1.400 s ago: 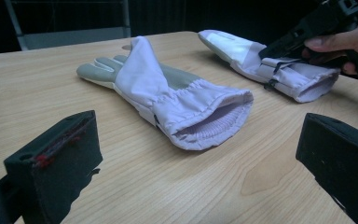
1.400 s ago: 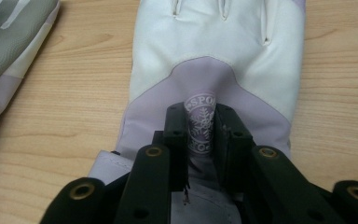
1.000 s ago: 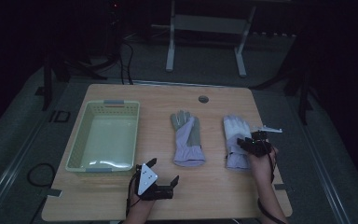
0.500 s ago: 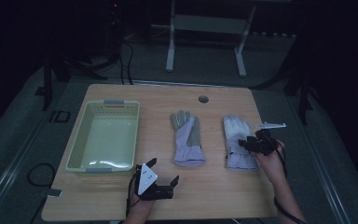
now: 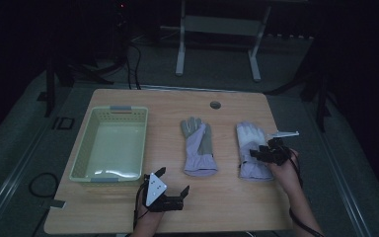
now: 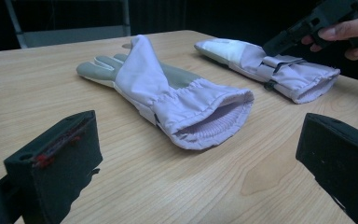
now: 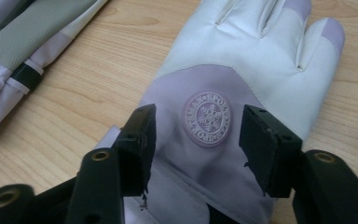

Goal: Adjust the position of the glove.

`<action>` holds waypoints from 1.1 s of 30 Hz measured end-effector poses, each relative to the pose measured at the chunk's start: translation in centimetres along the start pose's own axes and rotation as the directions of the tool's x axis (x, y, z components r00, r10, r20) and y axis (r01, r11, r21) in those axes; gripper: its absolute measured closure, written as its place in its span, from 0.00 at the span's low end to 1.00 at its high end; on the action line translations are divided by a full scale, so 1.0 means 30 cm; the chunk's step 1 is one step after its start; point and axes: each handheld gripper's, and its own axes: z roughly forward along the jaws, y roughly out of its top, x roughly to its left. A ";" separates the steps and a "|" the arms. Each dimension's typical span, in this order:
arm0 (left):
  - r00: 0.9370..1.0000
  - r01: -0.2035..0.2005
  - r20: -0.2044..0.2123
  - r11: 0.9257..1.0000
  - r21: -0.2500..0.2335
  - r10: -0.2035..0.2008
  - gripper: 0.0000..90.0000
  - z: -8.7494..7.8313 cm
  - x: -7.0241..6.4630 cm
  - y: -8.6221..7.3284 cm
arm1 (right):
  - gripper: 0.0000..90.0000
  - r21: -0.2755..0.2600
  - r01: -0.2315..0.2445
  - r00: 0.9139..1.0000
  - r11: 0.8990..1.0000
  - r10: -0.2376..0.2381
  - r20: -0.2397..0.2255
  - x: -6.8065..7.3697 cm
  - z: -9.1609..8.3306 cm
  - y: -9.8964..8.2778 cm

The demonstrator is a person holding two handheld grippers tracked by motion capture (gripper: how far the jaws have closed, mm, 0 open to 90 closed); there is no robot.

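Two pale lilac gloves lie on the wooden table. The middle glove lies with its cuff toward me and its grey palm up. The right glove shows a round snowflake badge. My right gripper hovers low over that glove's back near the cuff. Its jaws have just been opening and now straddle the badge without pinching the fabric. My left gripper rests wide open near the front edge, pointing at the middle glove's cuff with nothing between its jaws.
A pale green plastic basket stands empty at the table's left. A round cable hole sits near the far edge. Bare wood lies between the gloves and along the front. A metal stand is on the floor beyond the table.
The right forearm has swung out to the right while its gripper stayed over the right glove's cuff. The left gripper has not moved.
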 end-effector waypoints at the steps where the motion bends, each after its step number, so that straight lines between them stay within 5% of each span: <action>1: 1.000 0.000 0.000 1.000 0.000 0.000 0.00 0.000 0.000 0.000 | 0.52 0.002 0.001 1.000 1.000 -0.001 0.007 -0.001 0.003 0.000; 8: 1.000 -0.001 -0.001 1.000 0.000 0.001 0.00 0.000 0.000 0.000 | 0.54 0.043 -0.002 1.000 0.999 0.001 0.012 -0.020 0.063 -0.015; 19: 1.000 0.004 0.000 1.000 -0.002 -0.004 0.00 0.000 0.000 0.000 | 0.85 0.011 -0.042 0.999 0.999 0.042 -0.001 -0.003 0.055 -0.031; 25: 1.000 0.006 0.002 1.000 -0.001 -0.006 0.00 0.000 0.002 0.000 | 0.88 -0.033 -0.090 0.996 0.995 0.090 -0.007 -0.005 -0.017 -0.002; 33: 1.000 0.005 -0.001 1.000 -0.001 -0.005 0.00 0.000 0.001 0.000 | 0.89 -0.098 -0.055 0.998 0.994 0.058 0.027 0.023 -0.149 0.096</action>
